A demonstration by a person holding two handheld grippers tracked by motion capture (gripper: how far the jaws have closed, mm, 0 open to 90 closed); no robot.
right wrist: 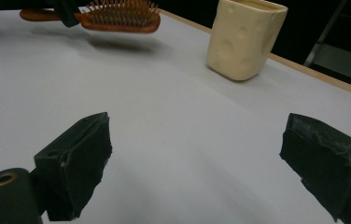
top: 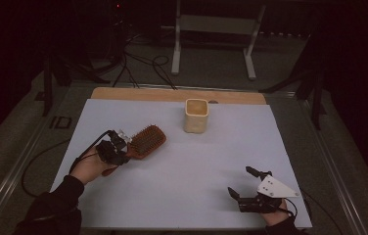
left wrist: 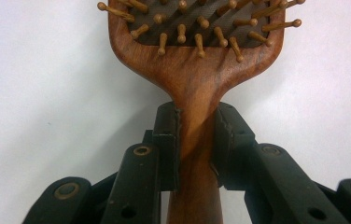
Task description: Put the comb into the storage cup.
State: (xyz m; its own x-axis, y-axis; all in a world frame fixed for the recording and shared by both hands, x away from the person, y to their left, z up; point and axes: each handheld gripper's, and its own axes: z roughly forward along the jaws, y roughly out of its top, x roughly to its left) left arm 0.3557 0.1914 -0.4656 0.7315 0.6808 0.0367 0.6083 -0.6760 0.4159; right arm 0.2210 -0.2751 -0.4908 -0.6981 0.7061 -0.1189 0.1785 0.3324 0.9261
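Note:
A wooden paddle hairbrush (top: pixel 146 141) with wooden bristles is held above the white table, bristles up. My left gripper (top: pixel 123 152) is shut on its handle; in the left gripper view both black pads (left wrist: pixel 169 140) clamp the neck of the hairbrush (left wrist: pixel 194 74). In the right gripper view the hairbrush (right wrist: pixel 117 18) hovers over its own shadow, at the far left. A cream plastic cup (top: pixel 195 115) stands upright near the table's far edge, right of the brush head, and its cup wall (right wrist: pixel 243 39) is dimpled. My right gripper (top: pixel 244 180) rests at the front right, open and with nothing between its jaws.
The white table sheet (top: pixel 182 166) ends at a wooden strip (top: pixel 138 94) at the far side. Beyond it are a dark floor with cables (top: pixel 138 63) and a white metal stand (top: pixel 214 34).

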